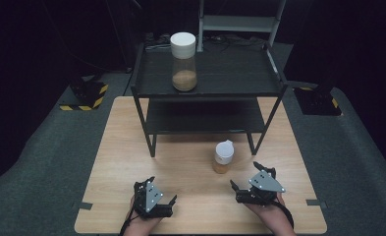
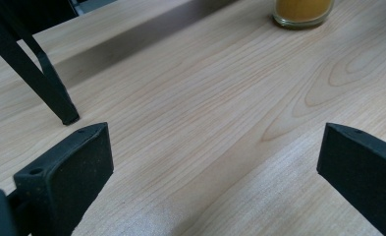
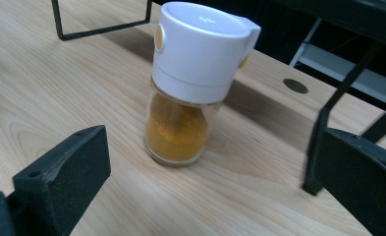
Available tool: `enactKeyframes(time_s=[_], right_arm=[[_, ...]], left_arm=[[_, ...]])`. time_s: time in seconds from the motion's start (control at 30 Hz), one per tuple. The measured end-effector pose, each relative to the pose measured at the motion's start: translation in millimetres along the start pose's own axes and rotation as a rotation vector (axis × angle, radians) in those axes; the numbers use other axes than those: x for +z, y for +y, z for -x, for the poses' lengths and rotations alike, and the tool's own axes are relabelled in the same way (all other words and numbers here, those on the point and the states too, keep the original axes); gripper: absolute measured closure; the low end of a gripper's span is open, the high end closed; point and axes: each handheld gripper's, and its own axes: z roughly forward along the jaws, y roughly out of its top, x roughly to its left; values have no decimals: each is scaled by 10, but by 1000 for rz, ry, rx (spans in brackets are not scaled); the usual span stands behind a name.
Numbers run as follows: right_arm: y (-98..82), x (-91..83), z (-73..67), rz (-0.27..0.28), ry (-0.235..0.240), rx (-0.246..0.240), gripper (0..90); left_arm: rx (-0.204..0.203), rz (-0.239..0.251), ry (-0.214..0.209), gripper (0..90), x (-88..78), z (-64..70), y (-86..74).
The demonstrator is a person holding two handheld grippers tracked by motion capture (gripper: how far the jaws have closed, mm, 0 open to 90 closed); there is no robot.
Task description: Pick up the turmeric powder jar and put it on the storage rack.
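While both grippers' jaws gape, spice jar [image 3: 185,93] stands ahead of R gripper [image 1: 253,186]; apart.

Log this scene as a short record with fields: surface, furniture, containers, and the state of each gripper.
surface: wooden table
furniture: black two-tier shelf standing on the far half of the table
small jar: white cap, orange powder, upright on the table in front of the shelf, ahead of the right gripper
large jar: white lid, tan contents, on the top shelf
left gripper: open, empty, low over the table
right gripper: open, empty, facing the small jar
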Motion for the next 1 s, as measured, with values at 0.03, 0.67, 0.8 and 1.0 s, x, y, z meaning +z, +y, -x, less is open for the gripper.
enactKeyframes(time_s=[0.03, 0.67, 0.8, 1.0], right_arm=[[0, 27, 0, 2, 1, 2, 0], [135, 489, -79, 32, 18, 22, 0], [117, 596, -95, 28, 10, 39, 0], [72, 700, -79, 33, 16, 54, 0]], left_arm=[[8, 1, -1, 7, -1, 6, -1], [-29, 10, -18, 7, -10, -55, -23], [-51, 16, -19, 7, -16, -83, -37], [-14, 10, -14, 7, -7, -47, -21]])
